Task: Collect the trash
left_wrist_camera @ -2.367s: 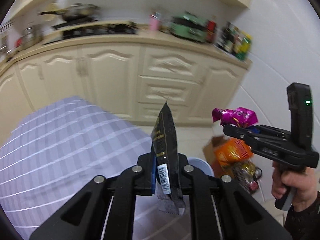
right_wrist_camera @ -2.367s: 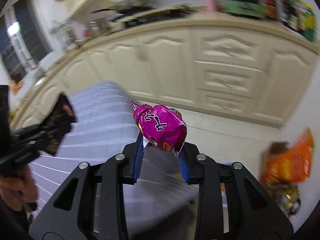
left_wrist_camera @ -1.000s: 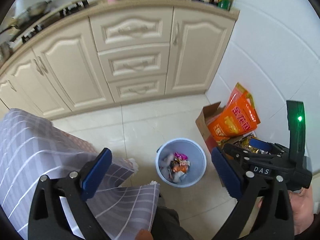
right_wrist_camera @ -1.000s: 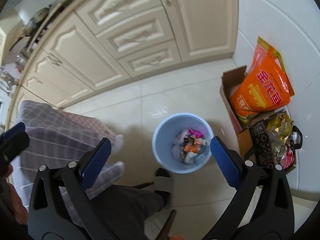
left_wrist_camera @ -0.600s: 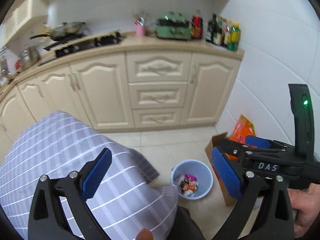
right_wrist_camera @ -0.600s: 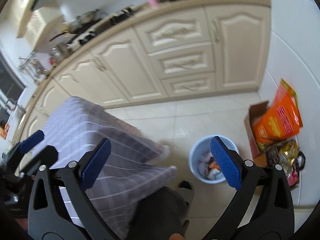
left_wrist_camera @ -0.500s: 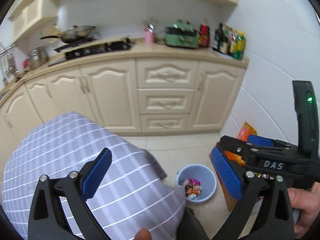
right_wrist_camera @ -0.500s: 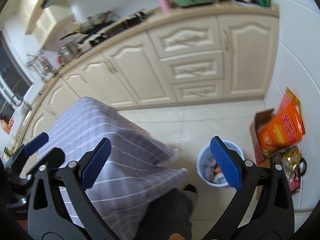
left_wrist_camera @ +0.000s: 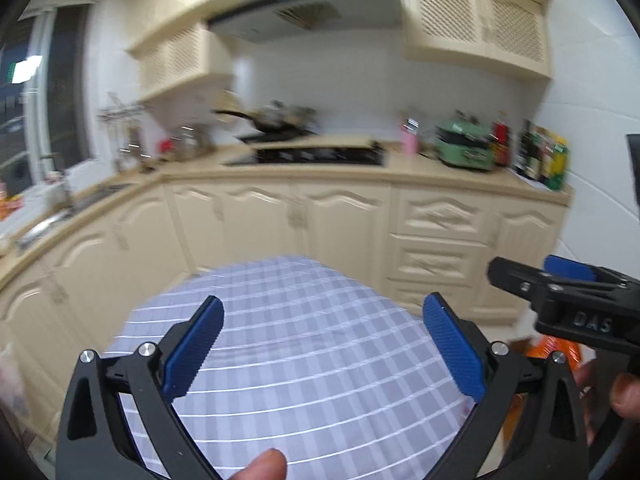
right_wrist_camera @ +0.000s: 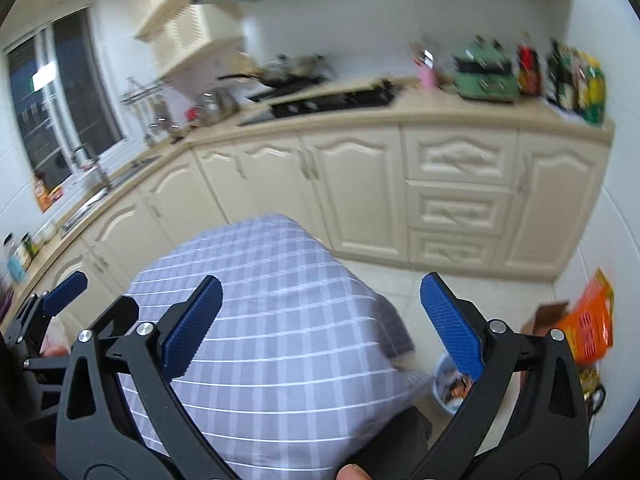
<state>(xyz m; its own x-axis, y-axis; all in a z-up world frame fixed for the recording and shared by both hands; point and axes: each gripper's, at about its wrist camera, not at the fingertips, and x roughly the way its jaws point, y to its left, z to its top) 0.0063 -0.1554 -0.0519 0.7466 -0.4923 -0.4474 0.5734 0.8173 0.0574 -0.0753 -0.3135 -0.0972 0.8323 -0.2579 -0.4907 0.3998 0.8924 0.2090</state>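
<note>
Left gripper (left_wrist_camera: 322, 344): jaws wide apart, nothing between the blue pads (left_wrist_camera: 192, 346). Right gripper (right_wrist_camera: 318, 326): jaws likewise wide apart and empty. In the left wrist view the right gripper shows at the right edge, held by a hand (left_wrist_camera: 622, 392); in the right wrist view the left gripper shows at the lower left edge.

Directly beneath and ahead of both grippers lies a table covered by a lilac checked tablecloth (right_wrist_camera: 280, 320). No item is visible on the part of the cloth in view. The cloth fills the lower centre of both views and hides most of the floor behind it.

The trash bin (right_wrist_camera: 446, 384), pale blue, stands on the tiled floor to the right of the table. Only part of its rim and some coloured wrappers inside show, past the table edge and behind the right finger of the right gripper. The left wrist view does not show it.

Further right, near the wall, an orange bag (right_wrist_camera: 590, 330) stands in a cardboard box (right_wrist_camera: 546, 314).

Beyond the floor runs a row of cream cabinets (right_wrist_camera: 460, 200) with a countertop. On it: a black hob (right_wrist_camera: 332, 102), a pan, a green appliance (right_wrist_camera: 486, 76) and bottles (right_wrist_camera: 560, 76). A sink (right_wrist_camera: 96, 196) and window (right_wrist_camera: 68, 96) lie at the far left. The background is motion-blurred.
</note>
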